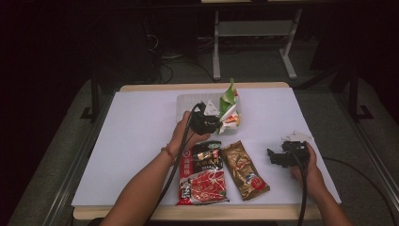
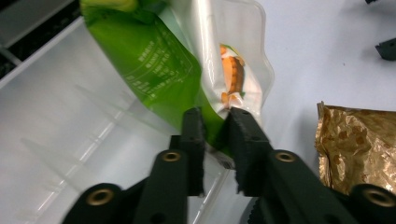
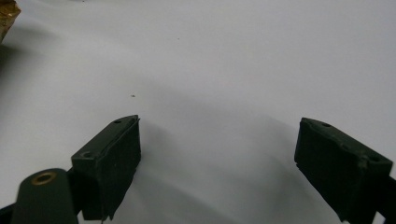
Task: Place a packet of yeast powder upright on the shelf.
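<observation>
Green-and-clear snack pouch, upright over clear tray, apparently.

The left gripper is holding a green packet upright over a clear tray. The right gripper is resting apart on the tabletop. A red packet and a gold packet are lying side by side near the front edge.

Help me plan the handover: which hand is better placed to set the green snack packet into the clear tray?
Left. The left gripper is clamped on the green packet right over the clear tray. The right gripper rests open over bare table, well off to the side.
</observation>
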A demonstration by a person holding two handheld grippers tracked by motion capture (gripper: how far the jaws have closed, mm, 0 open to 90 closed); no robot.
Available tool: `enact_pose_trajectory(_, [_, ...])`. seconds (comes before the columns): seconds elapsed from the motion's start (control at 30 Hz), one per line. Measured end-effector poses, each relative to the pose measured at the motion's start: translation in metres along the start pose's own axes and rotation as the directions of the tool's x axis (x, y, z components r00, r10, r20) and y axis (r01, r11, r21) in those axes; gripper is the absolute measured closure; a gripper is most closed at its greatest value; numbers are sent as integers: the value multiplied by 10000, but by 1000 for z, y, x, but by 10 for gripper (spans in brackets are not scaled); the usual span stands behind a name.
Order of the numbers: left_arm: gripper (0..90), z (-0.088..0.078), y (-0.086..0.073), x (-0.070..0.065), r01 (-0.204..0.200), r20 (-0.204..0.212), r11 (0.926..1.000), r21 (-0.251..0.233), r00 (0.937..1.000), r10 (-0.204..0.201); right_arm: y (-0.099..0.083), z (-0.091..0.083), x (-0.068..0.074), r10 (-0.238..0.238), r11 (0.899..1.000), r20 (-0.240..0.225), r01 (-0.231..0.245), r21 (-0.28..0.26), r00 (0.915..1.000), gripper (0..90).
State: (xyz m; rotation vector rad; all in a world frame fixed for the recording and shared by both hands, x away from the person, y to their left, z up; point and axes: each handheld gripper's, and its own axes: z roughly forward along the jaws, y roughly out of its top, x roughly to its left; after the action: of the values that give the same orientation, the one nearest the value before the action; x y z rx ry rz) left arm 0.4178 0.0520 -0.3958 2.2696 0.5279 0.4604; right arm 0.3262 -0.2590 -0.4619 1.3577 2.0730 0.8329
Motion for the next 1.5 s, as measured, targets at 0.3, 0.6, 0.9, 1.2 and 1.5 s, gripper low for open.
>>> enact_pose_trajectory(0.3, [839, 8, 7, 1, -109, -6, 9991, 413, 9999, 110, 0, 0, 1, -114, 9999, 104, 114, -44, 9999, 134])
enact_pose_trajectory(0.6, [849, 18, 13, 7, -32, 64, 9969, 788, 10000, 27, 0, -1, 3, -230, 9997, 229, 232, -95, 9995, 134])
enact_pose_trajectory(0.9, [858, 27, 16, 9, -223, -41, 9922, 1226, 9997, 230, -1, -1, 4, -325, 9994, 306, 329, -145, 9990, 134])
enact_pose_trajectory(1.2, [849, 28, 24, 3, -831, -372, 9824, 1673, 9952, 906, -1, -1, 5, -389, 9991, 354, 395, -173, 9986, 135])
enact_pose_trajectory(1.5, [663, -26, 20, 9, -3, -64, 9944, -1055, 10000, -3, -1, -2, 6, -447, 9988, 424, 456, -201, 9981, 137])
